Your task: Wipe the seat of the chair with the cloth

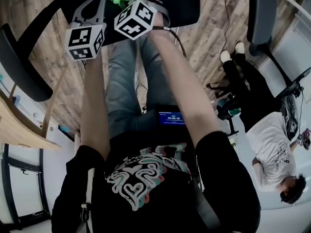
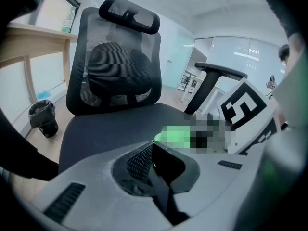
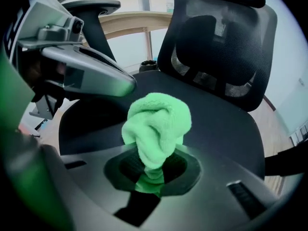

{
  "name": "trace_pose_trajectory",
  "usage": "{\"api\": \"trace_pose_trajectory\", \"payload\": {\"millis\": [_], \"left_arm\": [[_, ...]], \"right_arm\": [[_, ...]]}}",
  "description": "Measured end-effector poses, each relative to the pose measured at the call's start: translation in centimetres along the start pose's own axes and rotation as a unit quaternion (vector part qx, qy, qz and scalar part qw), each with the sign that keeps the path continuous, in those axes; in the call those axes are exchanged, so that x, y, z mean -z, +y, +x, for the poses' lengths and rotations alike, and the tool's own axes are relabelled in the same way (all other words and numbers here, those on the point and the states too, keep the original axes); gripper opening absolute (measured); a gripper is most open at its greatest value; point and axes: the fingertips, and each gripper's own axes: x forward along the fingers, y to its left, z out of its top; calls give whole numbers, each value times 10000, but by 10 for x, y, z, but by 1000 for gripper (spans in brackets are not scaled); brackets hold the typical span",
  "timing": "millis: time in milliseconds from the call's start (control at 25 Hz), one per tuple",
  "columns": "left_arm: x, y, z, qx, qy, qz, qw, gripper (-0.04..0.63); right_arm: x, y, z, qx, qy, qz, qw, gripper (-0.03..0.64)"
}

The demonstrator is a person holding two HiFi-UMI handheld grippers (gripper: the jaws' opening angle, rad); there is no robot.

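The small screen (image 1: 170, 118) at the person's waist shows digits too small to read. The cloth (image 3: 156, 124), bright green and fluffy, is bunched into 1 wad over the black chair seat (image 3: 221, 124). The right tool (image 3: 154, 166) is clenched on it. The left tool (image 2: 155, 159) hangs beside it, jaws together on nothing.

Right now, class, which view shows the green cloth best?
The right gripper view: the cloth sits centred, bunched in the right hand-held gripper. The head view shows a small part; the left gripper view, a green smear.
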Motion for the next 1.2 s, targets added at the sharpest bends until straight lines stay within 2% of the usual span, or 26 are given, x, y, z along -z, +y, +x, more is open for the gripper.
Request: {"api": "trace_pose_trajectory", "payload": {"millis": [440, 640, 800, 1000, 1200], "left_arm": [[-16, -50, 41, 170, 35, 93, 9998, 2], [-27, -86, 72, 217, 67, 154, 9996, 2], [-31, -81, 65, 261, 29, 181, 9995, 2], [-37, -103, 84, 325, 42, 218, 9992, 2], [-39, -107, 87, 411, 64, 302, 9987, 2]], "right_arm": [[45, -66, -27, 331, 151, 279, 9989, 67], [79, -103, -42, 451, 154, 383, 9981, 67], [73, -100, -47, 494, 138, 456, 9976, 67], [92, -125, -59, 652, 160, 590, 9960, 67], [100, -139, -71, 869, 209, 762, 9931, 67]]}}
